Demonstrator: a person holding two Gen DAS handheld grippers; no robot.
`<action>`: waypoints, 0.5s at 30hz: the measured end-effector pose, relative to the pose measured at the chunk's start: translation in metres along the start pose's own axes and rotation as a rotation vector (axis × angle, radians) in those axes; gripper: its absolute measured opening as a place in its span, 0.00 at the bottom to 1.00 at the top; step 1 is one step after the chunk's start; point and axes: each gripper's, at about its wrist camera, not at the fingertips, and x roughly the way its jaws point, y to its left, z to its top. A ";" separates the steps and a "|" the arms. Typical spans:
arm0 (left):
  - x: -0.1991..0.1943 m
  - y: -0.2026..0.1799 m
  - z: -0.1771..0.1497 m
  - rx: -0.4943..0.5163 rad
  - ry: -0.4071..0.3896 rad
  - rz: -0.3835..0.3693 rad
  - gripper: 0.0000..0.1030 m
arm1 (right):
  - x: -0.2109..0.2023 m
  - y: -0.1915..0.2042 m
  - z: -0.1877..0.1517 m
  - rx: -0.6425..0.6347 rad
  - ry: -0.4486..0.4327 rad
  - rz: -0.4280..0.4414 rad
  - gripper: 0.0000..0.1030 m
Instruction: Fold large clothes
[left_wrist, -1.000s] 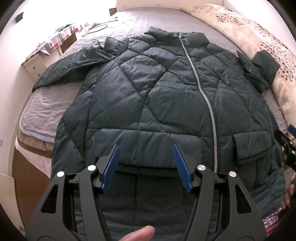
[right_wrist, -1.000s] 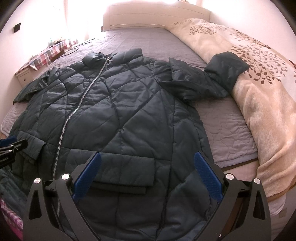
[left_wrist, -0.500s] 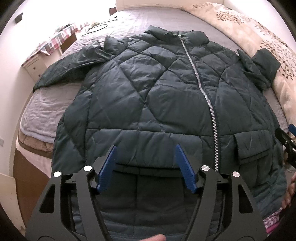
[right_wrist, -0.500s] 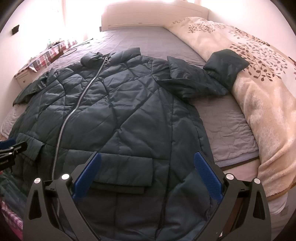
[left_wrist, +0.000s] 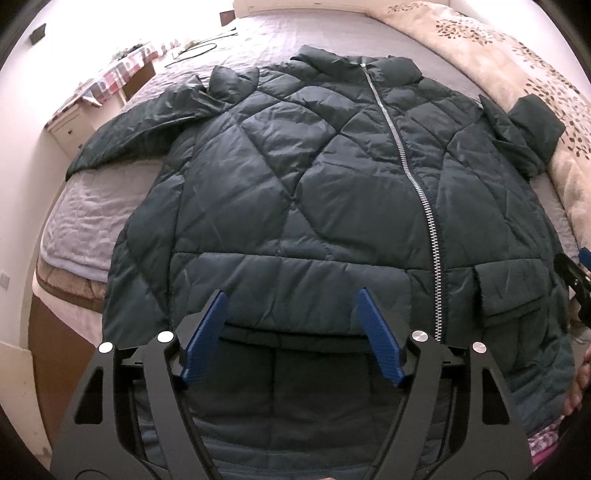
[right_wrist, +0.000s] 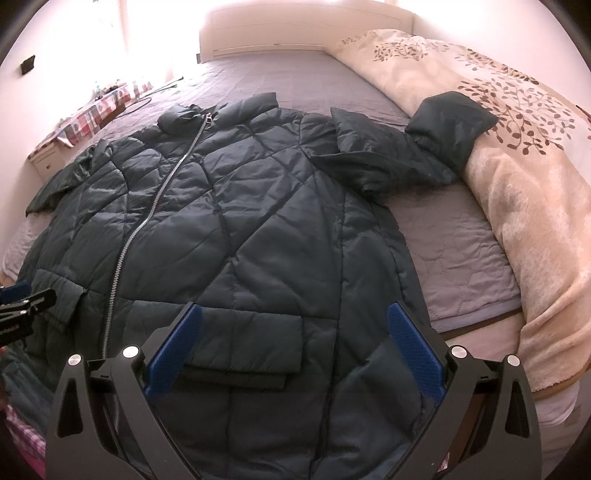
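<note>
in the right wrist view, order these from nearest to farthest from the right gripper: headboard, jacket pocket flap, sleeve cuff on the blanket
1. Jacket pocket flap, just ahead between the right gripper jaws.
2. Sleeve cuff, farther off to the right on the floral blanket.
3. Headboard, farthest, at the bed's head.

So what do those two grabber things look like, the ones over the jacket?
Both look alike. The left gripper and the right gripper have black frames with cut-out holes and round silver bolts on top. Their jaws have bright blue pads with a tiny bumpy texture. No cables or sleeves show.
</note>
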 end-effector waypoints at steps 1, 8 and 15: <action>0.000 0.000 0.000 -0.001 0.002 0.000 0.73 | 0.000 -0.001 0.000 0.005 -0.001 0.000 0.94; 0.004 0.003 0.000 -0.021 0.024 0.007 0.75 | 0.002 -0.012 0.001 0.042 -0.001 0.003 0.94; 0.009 0.003 0.001 -0.026 0.041 0.014 0.76 | 0.006 -0.017 0.000 0.061 0.006 0.011 0.94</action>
